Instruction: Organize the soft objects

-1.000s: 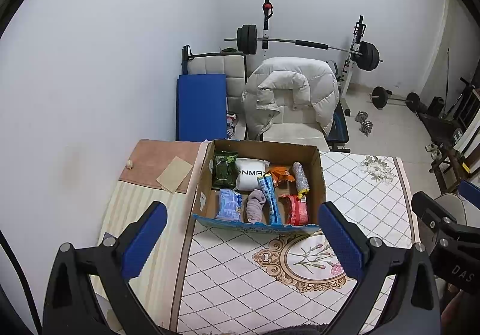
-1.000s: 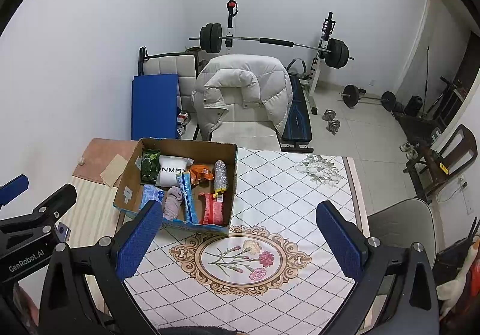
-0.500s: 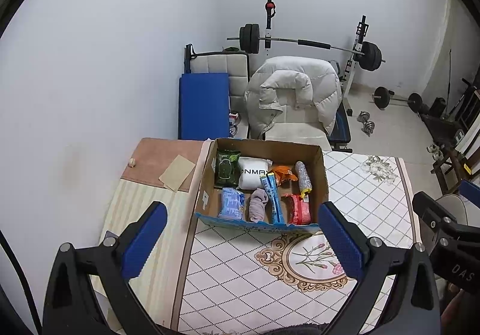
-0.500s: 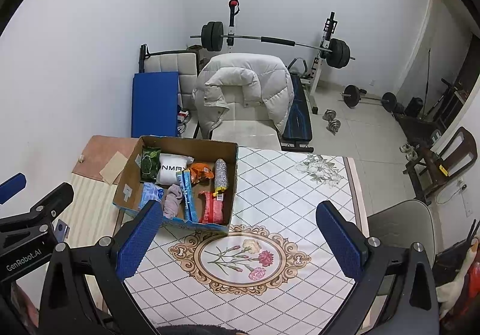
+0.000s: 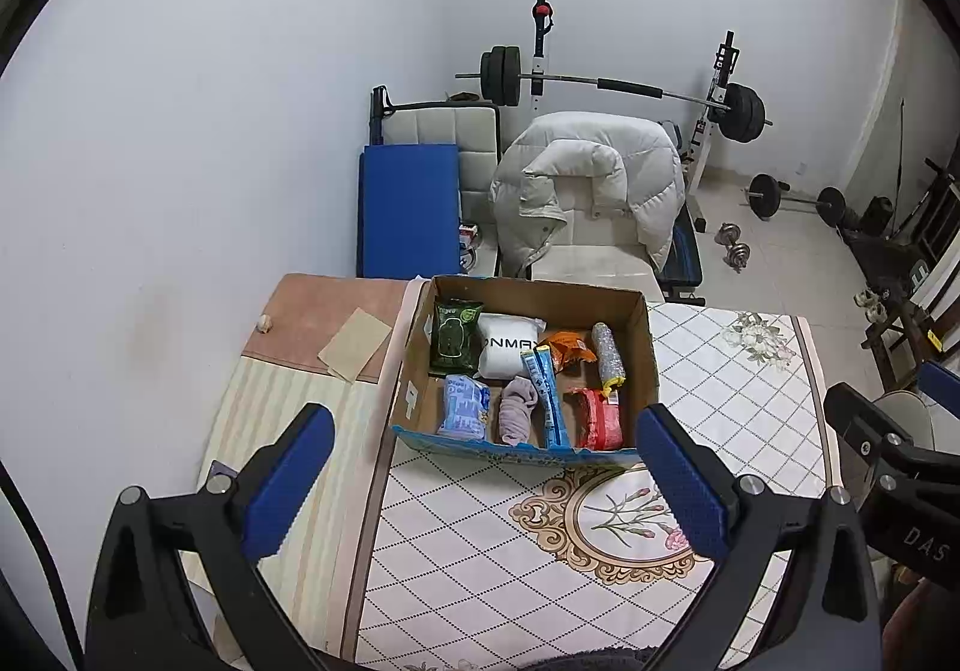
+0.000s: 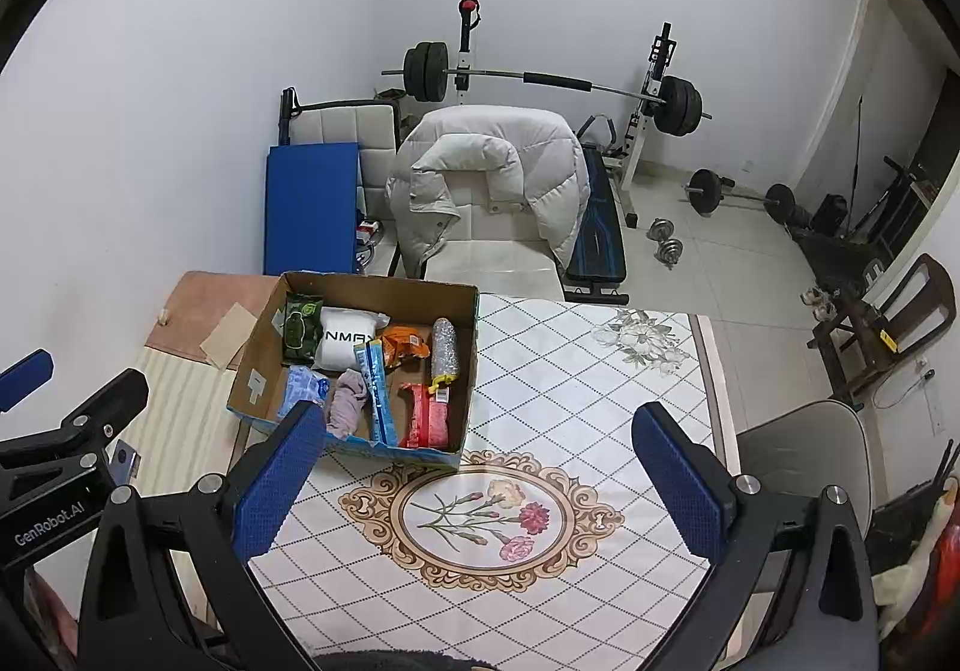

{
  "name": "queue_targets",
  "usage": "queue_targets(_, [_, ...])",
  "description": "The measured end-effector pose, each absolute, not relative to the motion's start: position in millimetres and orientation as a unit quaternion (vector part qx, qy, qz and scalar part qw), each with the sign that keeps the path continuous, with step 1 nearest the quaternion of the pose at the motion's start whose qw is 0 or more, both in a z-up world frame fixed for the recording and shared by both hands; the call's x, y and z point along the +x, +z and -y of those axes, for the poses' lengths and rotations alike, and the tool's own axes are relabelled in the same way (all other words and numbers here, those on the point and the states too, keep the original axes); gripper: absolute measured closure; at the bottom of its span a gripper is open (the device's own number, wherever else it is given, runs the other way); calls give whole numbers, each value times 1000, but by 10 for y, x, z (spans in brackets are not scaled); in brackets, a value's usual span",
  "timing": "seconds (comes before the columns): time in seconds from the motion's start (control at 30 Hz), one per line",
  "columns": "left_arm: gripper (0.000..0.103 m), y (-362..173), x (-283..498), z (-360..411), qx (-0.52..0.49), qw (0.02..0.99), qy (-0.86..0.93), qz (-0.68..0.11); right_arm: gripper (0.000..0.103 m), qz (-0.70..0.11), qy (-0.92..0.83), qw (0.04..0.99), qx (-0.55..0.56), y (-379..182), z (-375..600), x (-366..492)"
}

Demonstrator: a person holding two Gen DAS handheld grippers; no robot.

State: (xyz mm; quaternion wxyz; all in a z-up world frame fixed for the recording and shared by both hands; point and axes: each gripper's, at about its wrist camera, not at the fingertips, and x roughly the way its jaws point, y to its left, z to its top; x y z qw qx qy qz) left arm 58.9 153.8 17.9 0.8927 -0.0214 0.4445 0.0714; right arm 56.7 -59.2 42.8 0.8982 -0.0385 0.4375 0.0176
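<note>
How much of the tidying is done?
Nothing looks done yet. The green packet, white pack, grey sock and red packet all sit in the cardboard box. Nothing is in hand: the left tool and right tool are open and empty. All sorting is left.

Over the last second the cardboard box [image 5: 645, 347] has come to sit slightly lower and further right in the left wrist view, and slightly lower in the right wrist view [image 6: 462, 365]. A small shift of both cameras is indicated; the contents are seen unmoved.
</note>
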Motion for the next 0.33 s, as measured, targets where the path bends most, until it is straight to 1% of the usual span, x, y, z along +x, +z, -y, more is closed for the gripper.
queue_targets(0.33, [0, 170, 577, -1560, -28, 894, 75, -441, 0, -439, 20, 897, -37, 428, 600, 566])
